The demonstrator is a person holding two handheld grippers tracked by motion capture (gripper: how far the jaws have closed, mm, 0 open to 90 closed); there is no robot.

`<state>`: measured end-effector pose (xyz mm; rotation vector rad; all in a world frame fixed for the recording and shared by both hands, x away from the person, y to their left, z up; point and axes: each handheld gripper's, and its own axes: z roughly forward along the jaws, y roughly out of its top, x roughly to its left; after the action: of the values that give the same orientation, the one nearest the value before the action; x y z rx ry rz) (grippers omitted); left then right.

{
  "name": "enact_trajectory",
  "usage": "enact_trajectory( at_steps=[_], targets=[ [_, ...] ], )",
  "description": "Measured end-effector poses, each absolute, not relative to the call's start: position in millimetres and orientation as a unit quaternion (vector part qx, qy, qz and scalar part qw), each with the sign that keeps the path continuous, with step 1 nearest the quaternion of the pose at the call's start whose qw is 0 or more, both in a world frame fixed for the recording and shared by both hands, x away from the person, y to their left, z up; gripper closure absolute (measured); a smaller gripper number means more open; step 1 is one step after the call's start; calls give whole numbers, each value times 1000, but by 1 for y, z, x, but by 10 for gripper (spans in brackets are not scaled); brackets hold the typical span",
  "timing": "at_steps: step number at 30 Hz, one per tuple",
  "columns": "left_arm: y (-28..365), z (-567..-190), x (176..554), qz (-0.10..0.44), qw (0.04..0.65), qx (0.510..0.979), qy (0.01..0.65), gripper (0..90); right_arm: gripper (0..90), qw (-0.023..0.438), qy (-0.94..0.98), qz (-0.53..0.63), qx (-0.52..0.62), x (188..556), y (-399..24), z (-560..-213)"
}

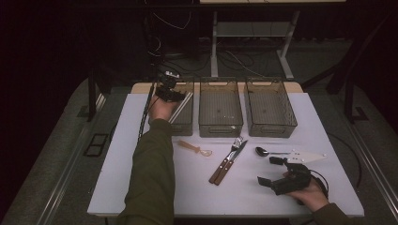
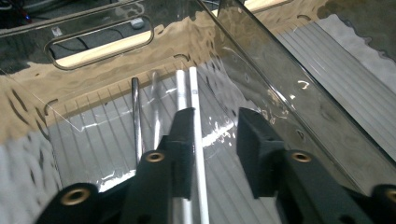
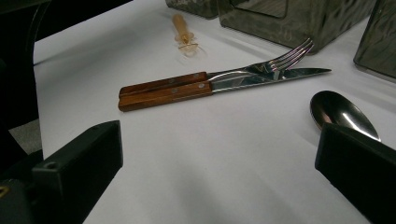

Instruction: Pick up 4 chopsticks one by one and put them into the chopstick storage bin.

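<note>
Near the table's [image 1: 141, 197] front right corner, the right gripper [image 1: 268, 171] rests in the person's hand with its jaws spread wide and nothing between them. Just beyond it lie a metal spoon [image 3: 343, 113] and a white utensil [image 1: 307, 155] toward the right edge, with a wooden-handled fork [image 3: 224, 75] and knife [image 3: 210, 88] side by side nearer the middle and a small amber spoon [image 1: 195, 148] to their left. Along the far edge stand three clear bins. The left gripper [image 2: 215, 130] reaches into the leftmost bin [image 2: 299, 98], jaws partly parted; white chopsticks [image 2: 194, 98] lie in the bin, running along the inner face of one jaw, not pinched.
</note>
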<state>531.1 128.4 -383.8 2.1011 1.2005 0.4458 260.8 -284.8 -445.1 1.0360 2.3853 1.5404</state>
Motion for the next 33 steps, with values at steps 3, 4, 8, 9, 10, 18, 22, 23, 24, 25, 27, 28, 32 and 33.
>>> enact_trajectory(
  at_steps=[3,4,8,9,10,18,22,23,24,25,27,28,32,33],
  targets=[
    [126,-382,525,171,334,815,443,585,11,59,788,509,342,261,-285,-445],
    [125,-381,523,166,335,817,438,566,11,59,788,508,342,261,-285,-445],
    [123,-378,512,153,355,816,429,511,11,60,790,505,343,260,-284,-445],
    [123,-377,509,150,355,819,425,493,11,60,790,504,344,260,-283,-445],
    [123,-377,506,148,355,823,417,482,11,60,791,503,342,260,-283,-445],
    [118,-366,476,142,388,831,372,397,11,61,792,502,341,260,-283,-445],
    [116,-359,459,145,399,834,351,354,11,62,793,501,340,260,-283,-445],
    [115,-358,453,142,406,831,353,345,11,62,794,500,341,260,-283,-445],
    [116,-356,448,141,409,831,349,336,11,62,793,501,341,260,-283,-445],
    [116,-355,444,142,411,832,344,331,11,63,793,500,341,260,-283,-445],
    [115,-354,433,143,416,832,338,313,11,63,793,500,341,260,-283,-445],
    [115,-353,428,145,418,833,333,309,11,63,793,500,341,260,-283,-445],
    [118,-355,406,150,435,826,325,305,11,63,794,499,342,260,-283,-445],
    [119,-355,401,151,434,828,322,304,11,63,794,499,342,260,-283,-445]
  ],
)
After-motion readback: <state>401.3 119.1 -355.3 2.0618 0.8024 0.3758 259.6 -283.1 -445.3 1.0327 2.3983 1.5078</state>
